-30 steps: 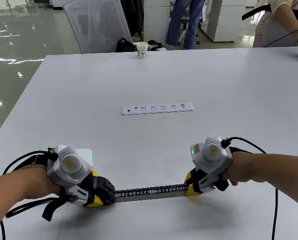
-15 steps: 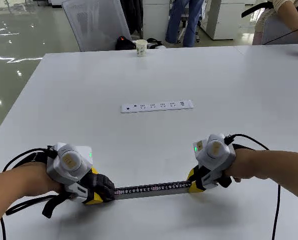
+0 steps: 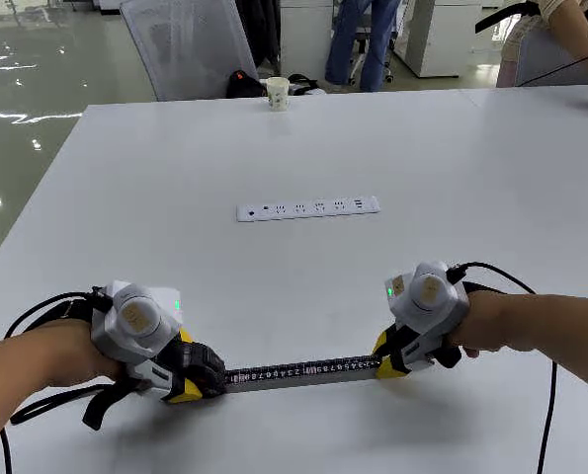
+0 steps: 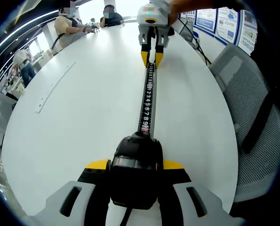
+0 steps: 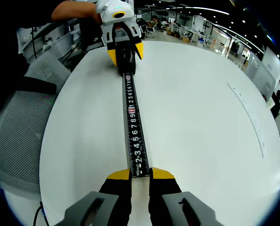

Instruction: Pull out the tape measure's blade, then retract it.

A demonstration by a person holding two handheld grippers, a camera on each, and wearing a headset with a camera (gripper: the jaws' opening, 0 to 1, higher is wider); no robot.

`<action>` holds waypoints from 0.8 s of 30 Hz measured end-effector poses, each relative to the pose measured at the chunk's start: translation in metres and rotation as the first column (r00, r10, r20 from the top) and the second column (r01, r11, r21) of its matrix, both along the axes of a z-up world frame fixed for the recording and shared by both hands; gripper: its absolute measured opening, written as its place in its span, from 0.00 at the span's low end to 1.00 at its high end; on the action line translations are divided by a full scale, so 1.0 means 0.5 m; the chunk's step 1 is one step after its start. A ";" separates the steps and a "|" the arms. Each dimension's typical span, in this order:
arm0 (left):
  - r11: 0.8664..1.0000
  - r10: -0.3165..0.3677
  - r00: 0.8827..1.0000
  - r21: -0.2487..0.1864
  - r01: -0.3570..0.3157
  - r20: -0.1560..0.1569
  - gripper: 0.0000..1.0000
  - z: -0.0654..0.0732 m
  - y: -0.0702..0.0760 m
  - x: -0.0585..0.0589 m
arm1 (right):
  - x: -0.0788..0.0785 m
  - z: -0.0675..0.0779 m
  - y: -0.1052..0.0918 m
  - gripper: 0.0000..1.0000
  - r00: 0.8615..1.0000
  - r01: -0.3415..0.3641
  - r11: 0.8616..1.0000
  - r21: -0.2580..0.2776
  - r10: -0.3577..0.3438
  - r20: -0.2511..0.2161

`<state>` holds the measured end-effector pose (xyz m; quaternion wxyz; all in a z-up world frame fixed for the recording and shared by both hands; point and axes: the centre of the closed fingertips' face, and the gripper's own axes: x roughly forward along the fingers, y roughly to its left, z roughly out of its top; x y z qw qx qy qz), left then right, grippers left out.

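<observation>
Left gripper (image 3: 197, 380): at the person's left, jaws pointing right toward the other gripper, closed around the tape measure (image 4: 136, 172).
Right gripper (image 3: 384, 361): opposite, jaws pointing left and a little down, yellow tips pinched on the end of the blade (image 5: 132, 127).
Left hand (image 3: 71, 355): grips the rear of its gripper, bare forearm entering from the lower left.
Right hand (image 3: 476, 324): grips the rear of its gripper, forearm entering from the right edge.
Spacing: grippers face each other, well apart.
</observation>
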<state>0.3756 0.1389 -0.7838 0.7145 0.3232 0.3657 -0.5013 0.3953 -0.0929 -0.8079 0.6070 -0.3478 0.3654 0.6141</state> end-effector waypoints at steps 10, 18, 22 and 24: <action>1.000 0.000 1.000 0.001 0.000 0.002 0.34 0.001 0.000 -0.001 | 0.000 0.000 -0.010 0.10 1.000 0.008 1.000 -0.005 -0.008 -0.002; 1.000 -0.001 1.000 0.001 0.001 0.000 0.34 0.002 0.000 -0.003 | 0.000 0.000 -0.017 0.10 1.000 0.012 1.000 -0.007 -0.012 -0.004; 1.000 -0.001 1.000 -0.001 0.001 -0.001 0.34 0.002 0.000 -0.003 | 0.000 0.000 -0.020 0.10 1.000 0.016 1.000 -0.008 -0.016 -0.005; 1.000 0.000 1.000 -0.001 0.000 -0.001 0.34 0.002 0.000 -0.003 | 0.001 0.000 -0.023 0.10 1.000 0.018 1.000 -0.009 -0.018 -0.006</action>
